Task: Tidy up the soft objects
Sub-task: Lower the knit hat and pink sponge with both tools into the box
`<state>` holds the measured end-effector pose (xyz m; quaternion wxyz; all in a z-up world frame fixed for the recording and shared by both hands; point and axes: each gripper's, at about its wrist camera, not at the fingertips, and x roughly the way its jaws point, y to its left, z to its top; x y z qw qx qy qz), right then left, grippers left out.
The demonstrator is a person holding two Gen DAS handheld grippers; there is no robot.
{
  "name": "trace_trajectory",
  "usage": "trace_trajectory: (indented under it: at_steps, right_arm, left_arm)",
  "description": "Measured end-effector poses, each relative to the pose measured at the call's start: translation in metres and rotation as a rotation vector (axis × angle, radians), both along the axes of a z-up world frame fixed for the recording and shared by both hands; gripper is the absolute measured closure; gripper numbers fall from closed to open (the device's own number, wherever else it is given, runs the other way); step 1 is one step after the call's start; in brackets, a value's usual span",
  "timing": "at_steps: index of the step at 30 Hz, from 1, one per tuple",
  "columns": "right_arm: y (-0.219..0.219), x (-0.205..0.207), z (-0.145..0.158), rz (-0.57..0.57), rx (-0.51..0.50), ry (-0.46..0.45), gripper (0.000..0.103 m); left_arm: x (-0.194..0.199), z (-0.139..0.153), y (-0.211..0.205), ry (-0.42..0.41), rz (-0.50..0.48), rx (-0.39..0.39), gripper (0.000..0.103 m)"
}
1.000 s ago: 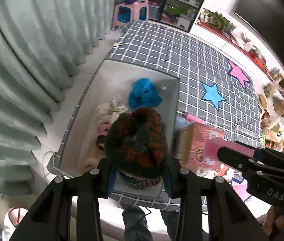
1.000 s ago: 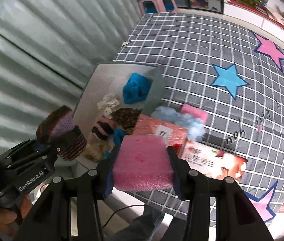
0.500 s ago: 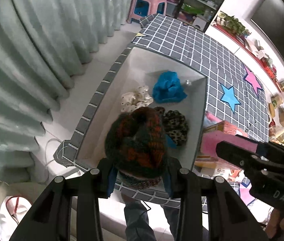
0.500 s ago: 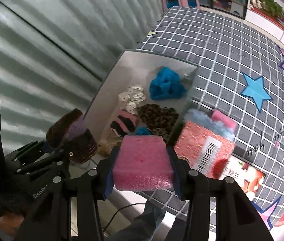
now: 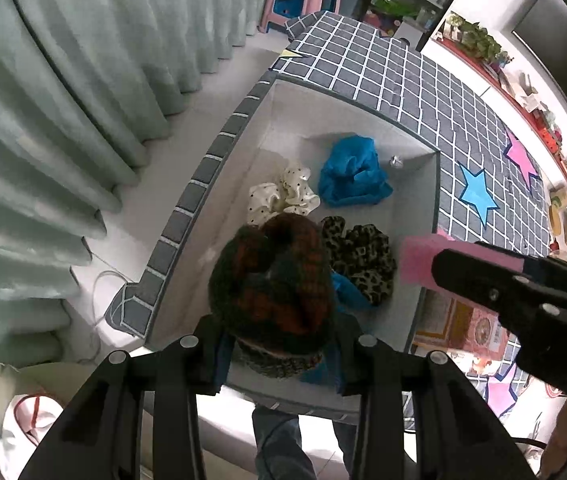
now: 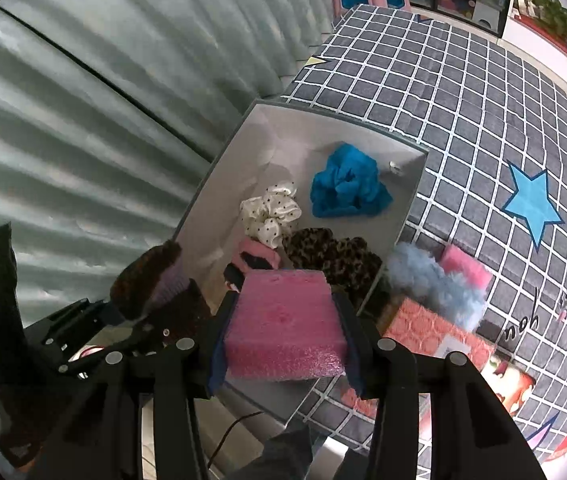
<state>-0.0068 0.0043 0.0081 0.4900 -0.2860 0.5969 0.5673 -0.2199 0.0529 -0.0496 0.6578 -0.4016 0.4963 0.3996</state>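
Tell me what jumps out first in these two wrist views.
Each gripper is clamped on something soft above the grey storage box: the left gripper holds a dark knitted hat, the right gripper a pink sponge block. Inside the box lie a bright blue cloth, a white dotted scrunchie and a leopard-print scrunchie.

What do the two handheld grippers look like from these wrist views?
Both are matte black plastic. The left gripper has two angular arms with round silver bolt heads and blue pads lining its jaws. The right gripper is built the same. Seen from the left wrist view, the right gripper's body carries white letters, partly cut off. No cables on either are visible.
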Motion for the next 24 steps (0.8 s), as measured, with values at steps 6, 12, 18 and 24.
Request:
trace_trajectory:
  at_steps: [6, 12, 18, 24]
  right_arm:
    - [0.017, 0.010, -0.012, -0.024, -0.025, 0.016, 0.055]
    - [0.031, 0.018, -0.026, -0.035, -0.054, 0.027, 0.055]
    - [0.042, 0.022, -0.036, -0.035, -0.080, 0.035, 0.055]
    - [0.051, 0.023, -0.046, -0.039, -0.104, 0.065, 0.055]
  left_arm:
    - [0.016, -0.010, 0.012, 0.014, -0.016, -0.010, 0.062]
    - [0.028, -0.019, 0.023, 0.027, -0.020, -0.019, 0.062]
    - [0.032, -0.028, 0.032, 0.062, -0.018, -0.019, 0.062]
    - [0.034, -0.036, 0.036, 0.077, -0.013, -0.033, 0.062]
